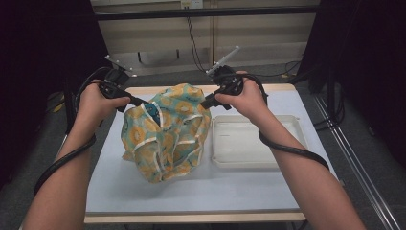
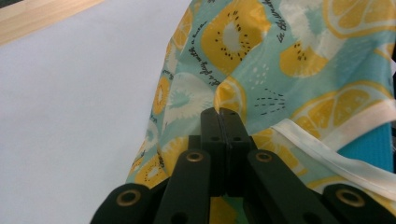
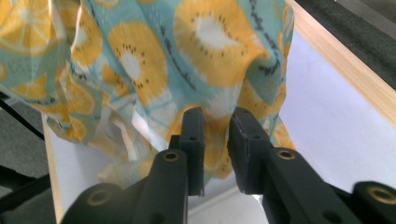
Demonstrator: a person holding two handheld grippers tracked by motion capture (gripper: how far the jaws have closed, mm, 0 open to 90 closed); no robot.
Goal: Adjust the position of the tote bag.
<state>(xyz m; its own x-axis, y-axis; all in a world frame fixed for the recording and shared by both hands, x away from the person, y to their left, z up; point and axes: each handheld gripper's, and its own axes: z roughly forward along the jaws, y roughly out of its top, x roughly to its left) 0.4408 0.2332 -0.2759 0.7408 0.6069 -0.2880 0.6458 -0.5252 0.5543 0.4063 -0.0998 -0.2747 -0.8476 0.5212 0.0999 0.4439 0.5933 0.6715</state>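
1 fruit-print cloth (image 1: 165, 134), 1 white tray (image 1: 256, 141), 2 claws: left claw (image 1: 138, 102), right claw (image 1: 205, 104).

High view: fixed above the person's side, facing forward and down; far enough to take in the whole counter (image 1: 143, 191)
Left claw view: rides the left claw (image 2: 223, 112); looks along its jaws, very close to the fruit-print cloth (image 2: 299, 60)
Right claw view: rides the right claw (image 3: 217, 116); equally close
Shared: cloth and counter
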